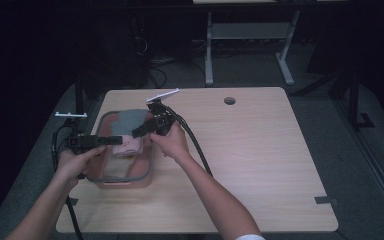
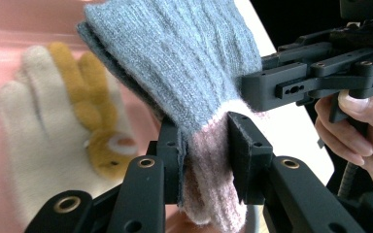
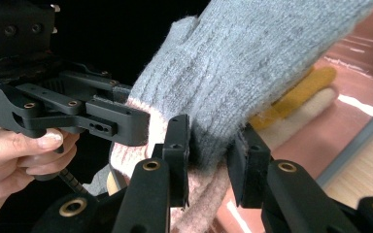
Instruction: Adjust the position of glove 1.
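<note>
2 claws, left claw [image 2: 204,145] and right claw [image 3: 209,145], both clamped on grey-pink glove [image 2: 184,68], over pink tub [image 1: 122,181]

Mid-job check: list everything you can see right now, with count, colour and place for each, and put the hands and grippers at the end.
grey glove: one, grey knit with a pink cuff, held above the bin between both grippers
cream glove: one, cream with a mustard-yellow animal figure on it, lying inside the bin
bin: one, pink with a grey rim, at the table's left side
table: one, light wood, with a round hole near its far edge
desk frame: one, white, on the floor beyond the table
left gripper: one, black, shut on the glove's pink cuff
right gripper: one, black, shut on the glove near the cuff
hands: two, one on each gripper
</note>
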Tool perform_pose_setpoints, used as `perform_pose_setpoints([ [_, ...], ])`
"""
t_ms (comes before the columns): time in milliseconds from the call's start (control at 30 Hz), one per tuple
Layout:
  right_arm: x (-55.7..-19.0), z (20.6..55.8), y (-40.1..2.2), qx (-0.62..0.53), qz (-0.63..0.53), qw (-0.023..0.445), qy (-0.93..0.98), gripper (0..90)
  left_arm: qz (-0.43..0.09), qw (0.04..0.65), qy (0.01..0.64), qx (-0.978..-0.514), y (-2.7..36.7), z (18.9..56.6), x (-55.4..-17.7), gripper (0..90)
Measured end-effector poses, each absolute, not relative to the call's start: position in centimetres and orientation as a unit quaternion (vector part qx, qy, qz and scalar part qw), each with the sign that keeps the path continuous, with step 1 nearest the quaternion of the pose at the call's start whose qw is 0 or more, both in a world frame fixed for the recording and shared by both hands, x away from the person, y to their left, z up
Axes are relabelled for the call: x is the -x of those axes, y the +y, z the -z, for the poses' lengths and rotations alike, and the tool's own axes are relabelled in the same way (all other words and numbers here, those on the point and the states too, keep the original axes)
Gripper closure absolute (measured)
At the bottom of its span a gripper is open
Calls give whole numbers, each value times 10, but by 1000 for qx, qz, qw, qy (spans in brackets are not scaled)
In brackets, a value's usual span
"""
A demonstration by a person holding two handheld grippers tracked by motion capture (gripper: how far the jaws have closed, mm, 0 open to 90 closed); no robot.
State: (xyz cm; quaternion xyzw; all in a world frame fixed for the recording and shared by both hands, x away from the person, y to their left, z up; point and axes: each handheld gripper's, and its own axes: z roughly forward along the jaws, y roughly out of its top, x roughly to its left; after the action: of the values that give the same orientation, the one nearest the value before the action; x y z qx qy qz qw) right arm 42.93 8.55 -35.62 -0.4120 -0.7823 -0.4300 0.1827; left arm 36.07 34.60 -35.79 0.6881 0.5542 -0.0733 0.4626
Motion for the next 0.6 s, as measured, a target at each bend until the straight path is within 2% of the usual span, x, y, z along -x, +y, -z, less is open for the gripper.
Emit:
perform_pose_setpoints([
  [600,-433,375,107,411,408,197,-791,711,65,442,565,-694,360,369,-359,691],
])
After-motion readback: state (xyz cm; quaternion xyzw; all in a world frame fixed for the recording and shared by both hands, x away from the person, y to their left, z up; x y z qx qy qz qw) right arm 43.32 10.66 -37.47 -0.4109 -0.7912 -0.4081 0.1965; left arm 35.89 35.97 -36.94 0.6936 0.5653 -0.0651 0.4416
